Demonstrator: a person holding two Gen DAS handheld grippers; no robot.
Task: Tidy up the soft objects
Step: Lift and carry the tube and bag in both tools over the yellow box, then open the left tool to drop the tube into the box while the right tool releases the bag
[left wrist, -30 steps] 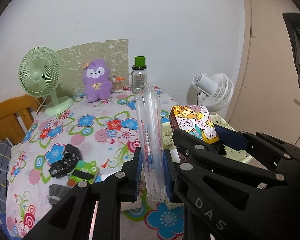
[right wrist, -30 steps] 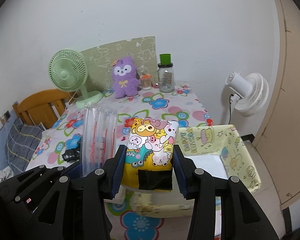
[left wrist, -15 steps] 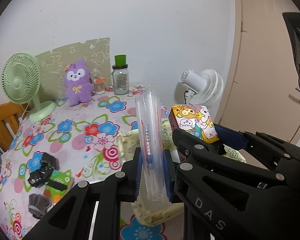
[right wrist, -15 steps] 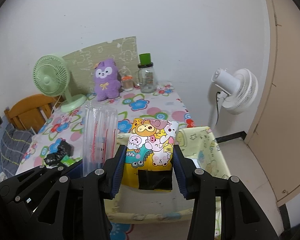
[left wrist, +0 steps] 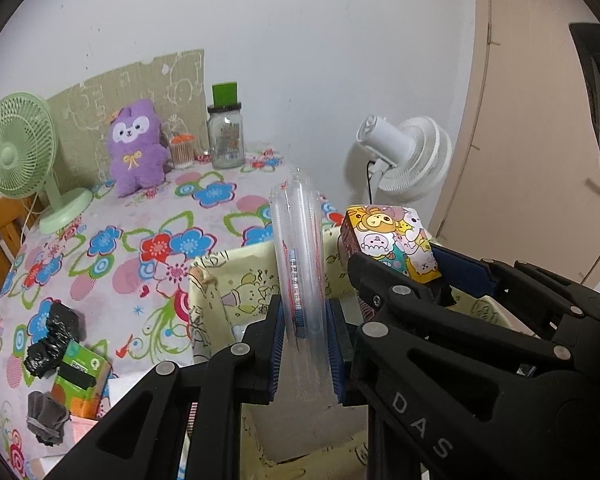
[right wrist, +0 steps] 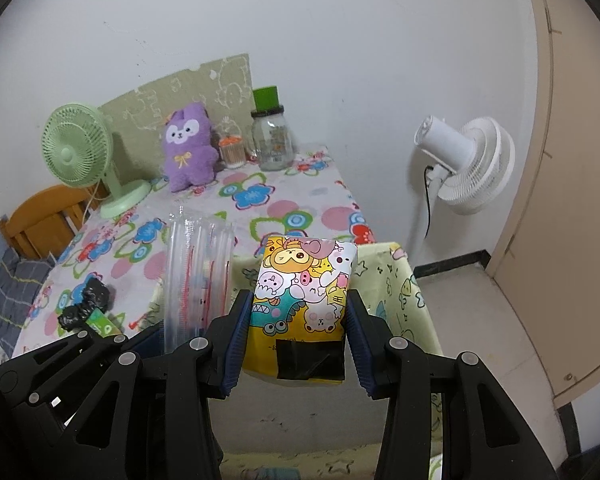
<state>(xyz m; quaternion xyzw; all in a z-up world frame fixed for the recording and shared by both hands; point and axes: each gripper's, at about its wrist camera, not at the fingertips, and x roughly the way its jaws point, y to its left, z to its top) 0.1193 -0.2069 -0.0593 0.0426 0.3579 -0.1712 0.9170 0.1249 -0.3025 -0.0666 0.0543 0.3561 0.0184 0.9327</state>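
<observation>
My left gripper (left wrist: 306,334) is shut on a clear plastic sleeve of cups (left wrist: 300,272), held upright over the pale yellow fabric bin (left wrist: 228,288). My right gripper (right wrist: 298,332) is shut on a cartoon-print tissue pack (right wrist: 304,284), also held above the bin (right wrist: 400,280). The pack (left wrist: 392,240) and the right gripper show to the right in the left wrist view; the sleeve (right wrist: 196,272) shows to the left in the right wrist view. The two grippers are side by side.
The flowered table (left wrist: 148,240) holds a green fan (left wrist: 20,152), a purple plush (left wrist: 136,148), a jar with a green lid (left wrist: 226,136), and black bundles (left wrist: 52,340) by a green packet (left wrist: 82,372). A white floor fan (right wrist: 468,164) stands right, a wooden chair (right wrist: 44,220) left.
Both grippers have moved right and forward with their loads, from over the table to over the yellow bin; the bin now fills more of both views.
</observation>
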